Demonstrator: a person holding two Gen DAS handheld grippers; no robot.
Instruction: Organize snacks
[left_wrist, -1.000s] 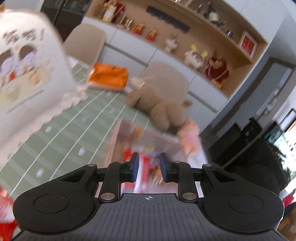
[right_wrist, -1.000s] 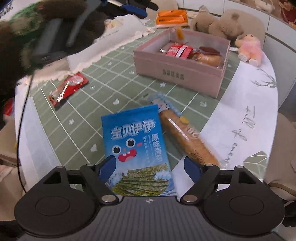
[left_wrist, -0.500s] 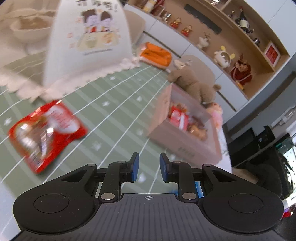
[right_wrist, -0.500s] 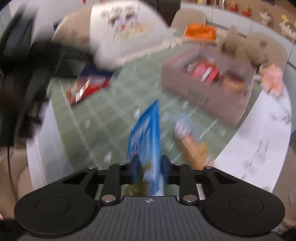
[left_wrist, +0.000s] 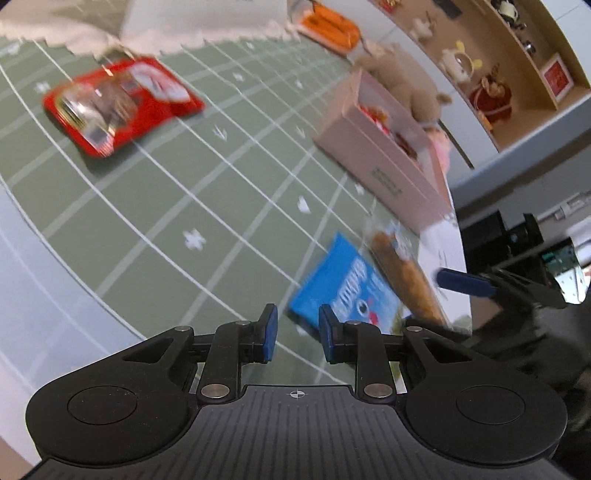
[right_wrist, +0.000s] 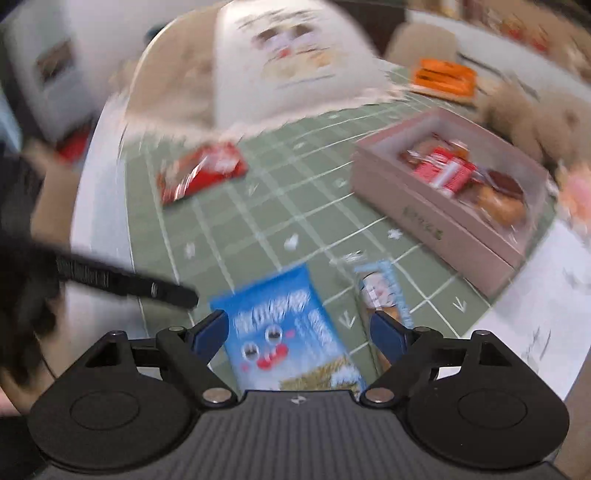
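Left wrist view: left gripper narrowly parted, gripping nothing. Blue snack packet flat just ahead-right of the tips, bread stick pack beside it, red packet far ahead-left, pink box ahead-right, shelf figurines beyond.

Right wrist view, blurred: right gripper spread wide, blue snack packet lying between the fingers, ungripped. Here only: inside of pink box, already stocked.

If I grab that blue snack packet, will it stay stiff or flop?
The blue snack packet looks thin and flat, so it would probably flop from one edge. Its glossy film may slip. It seems light. The right gripper is open around it.
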